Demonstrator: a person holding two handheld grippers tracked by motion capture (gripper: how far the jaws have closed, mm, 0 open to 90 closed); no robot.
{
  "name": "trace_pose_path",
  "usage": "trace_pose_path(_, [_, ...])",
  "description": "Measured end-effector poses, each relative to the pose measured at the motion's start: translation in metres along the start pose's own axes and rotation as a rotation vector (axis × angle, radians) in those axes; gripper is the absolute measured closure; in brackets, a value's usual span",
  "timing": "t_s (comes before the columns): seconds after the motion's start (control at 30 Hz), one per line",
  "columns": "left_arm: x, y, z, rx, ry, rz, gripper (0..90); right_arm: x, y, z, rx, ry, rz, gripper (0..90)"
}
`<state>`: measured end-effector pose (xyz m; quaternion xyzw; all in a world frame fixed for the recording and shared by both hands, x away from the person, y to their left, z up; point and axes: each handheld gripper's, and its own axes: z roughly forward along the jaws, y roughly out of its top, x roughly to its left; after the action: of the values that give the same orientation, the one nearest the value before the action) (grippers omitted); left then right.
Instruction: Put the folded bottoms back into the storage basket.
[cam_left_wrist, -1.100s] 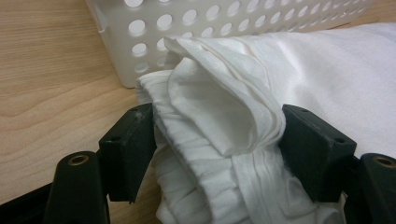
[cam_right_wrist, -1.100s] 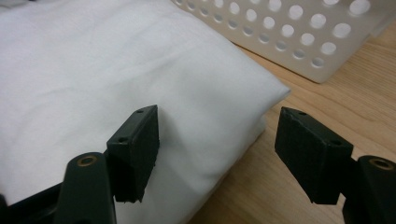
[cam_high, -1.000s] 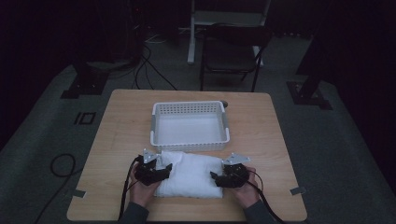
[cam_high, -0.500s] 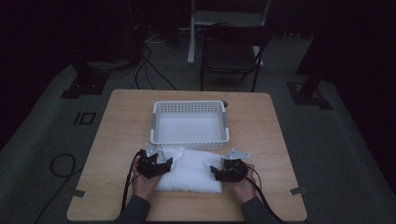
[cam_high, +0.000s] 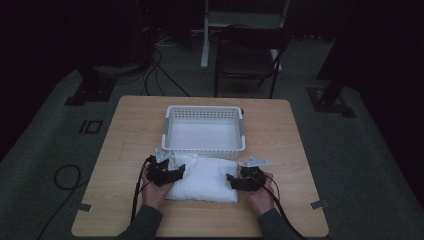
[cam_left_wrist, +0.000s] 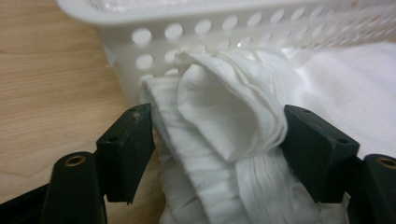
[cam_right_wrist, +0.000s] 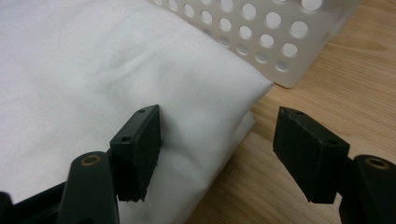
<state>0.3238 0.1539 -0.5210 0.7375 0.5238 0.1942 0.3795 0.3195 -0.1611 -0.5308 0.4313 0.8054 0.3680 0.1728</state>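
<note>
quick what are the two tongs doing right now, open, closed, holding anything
Left tongs: open, jaws on either side of a bunched corner of the white cloth, not clamped.
Right tongs: open, jaws straddling the cloth's edge, gripping nothing.

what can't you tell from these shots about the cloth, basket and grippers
- Cloth, high view: ends lie under both grippers.
- Left gripper: jaws straddle bunched cloth; squeezing or not is unclear.
- Basket, both gripper views: cut off by the top edge.
- Right gripper, high view: jaws too small, dim.
</note>
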Motion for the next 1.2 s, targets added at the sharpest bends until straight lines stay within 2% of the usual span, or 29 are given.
trace_pose_path(0.07, [-0.001,0.004,-0.006,-0.021,0.003,0.011,18.6,0.0,0.0,0.0,0.0,0.0,-0.001,32.0])
trace_pose_path(0.13, [-0.002,0.008,-0.012,-0.046,-0.018,0.005,16.5,0.0,0.0,0.0,-0.003,-0.002,-0.003,32.0])
trace_pose_path(0.3, [-0.008,0.016,-0.027,-0.114,-0.123,-0.011,16.0,0.0,0.0,-0.001,-0.01,-0.005,-0.002,32.2])
trace_pose_path(0.37, [-0.013,0.016,-0.028,-0.116,-0.136,0.011,14.9,0.0,0.0,-0.001,-0.01,-0.006,-0.003,32.2])
trace_pose_path(0.43, [-0.016,0.014,-0.023,-0.089,-0.139,0.024,13.9,0.0,0.0,-0.001,-0.011,-0.007,-0.003,32.2])
trace_pose_path(0.57, [-0.012,0.003,-0.006,-0.029,-0.085,0.012,12.8,0.0,0.0,-0.001,-0.011,-0.007,-0.003,32.1])
trace_pose_path(0.63, [-0.007,-0.003,0.002,-0.014,-0.076,0.032,14.5,-0.001,0.0,-0.002,-0.011,-0.004,-0.001,32.1])
trace_pose_path(0.7, [-0.001,-0.008,0.006,-0.022,-0.063,0.033,13.6,-0.001,0.0,-0.002,-0.012,-0.001,0.001,32.1])
trace_pose_path(0.77, [0.001,-0.009,0.008,-0.016,-0.067,0.028,10.7,-0.001,0.0,-0.002,-0.012,-0.001,0.001,32.1])
trace_pose_path(0.8, [0.004,-0.009,0.011,0.0,-0.081,0.01,10.4,-0.002,0.0,-0.001,-0.011,0.001,0.003,32.0])
trace_pose_path(0.9, [0.006,-0.009,0.013,0.011,-0.084,0.001,10.2,-0.002,0.0,-0.001,-0.011,0.001,0.006,32.1])
trace_pose_path(1.0, [0.01,-0.01,0.018,0.035,-0.101,-0.035,9.1,-0.002,0.001,-0.004,-0.024,0.007,0.021,34.3])
trace_pose_path(1.07, [0.011,-0.011,0.019,0.042,-0.106,-0.043,7.0,-0.001,0.001,-0.006,-0.035,0.009,0.025,35.0])
trace_pose_path(1.1, [0.016,-0.012,0.024,0.057,-0.13,-0.071,5.2,0.0,0.003,-0.012,-0.057,0.016,0.028,35.1])
trace_pose_path(1.17, [0.022,-0.014,0.029,0.07,-0.166,-0.109,1.4,0.0,0.003,-0.015,-0.065,0.034,0.044,34.3])
trace_pose_path(1.2, [0.024,-0.015,0.03,0.065,-0.175,-0.108,0.0,0.001,0.004,-0.014,-0.052,0.025,0.05,33.3])
